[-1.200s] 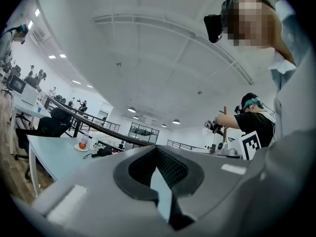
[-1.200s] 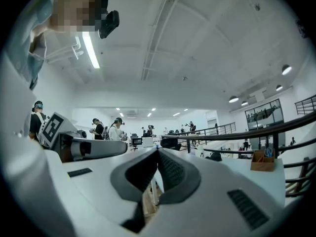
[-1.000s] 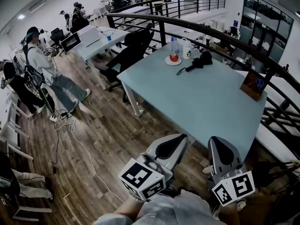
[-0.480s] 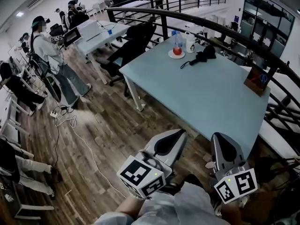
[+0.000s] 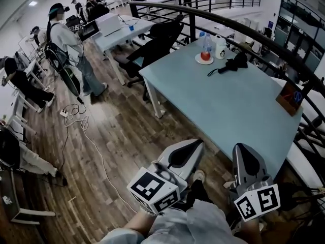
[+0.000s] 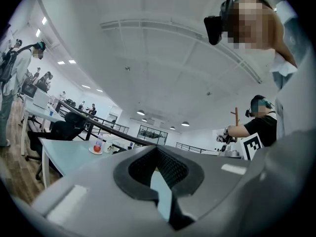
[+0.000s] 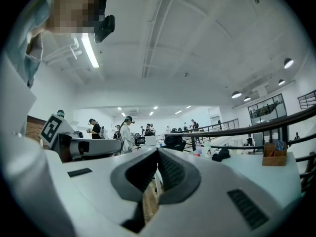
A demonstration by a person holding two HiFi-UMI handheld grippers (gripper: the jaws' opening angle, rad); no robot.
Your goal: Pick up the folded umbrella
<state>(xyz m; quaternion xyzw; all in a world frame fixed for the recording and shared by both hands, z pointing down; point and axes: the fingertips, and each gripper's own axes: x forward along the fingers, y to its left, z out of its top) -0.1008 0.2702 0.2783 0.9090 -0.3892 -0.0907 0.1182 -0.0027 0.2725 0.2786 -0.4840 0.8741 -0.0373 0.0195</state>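
Note:
The folded black umbrella (image 5: 231,65) lies at the far end of the light blue table (image 5: 223,111), its strap trailing to the left. In the right gripper view the umbrella (image 7: 220,155) is small and far off, right of the jaws. Both grippers are held level near the table's near edge, far short of the umbrella. My left gripper (image 5: 194,145) is shut with nothing in it, as the left gripper view (image 6: 157,151) also shows. My right gripper (image 5: 242,149) has its jaws together and holds nothing (image 7: 158,153).
By the umbrella stand a plate with a red thing (image 5: 204,58), a bottle (image 5: 206,40) and a white jug (image 5: 220,47). A wooden box (image 5: 290,96) sits at the table's right edge. A black railing (image 5: 264,42) runs behind. A black chair (image 5: 157,42), a standing person (image 5: 66,39) and floor cables (image 5: 76,121) are at left.
Both grippers have come forward a little towards the table. The table and the umbrella now sit further right and higher in the head view. Both grippers stayed shut.

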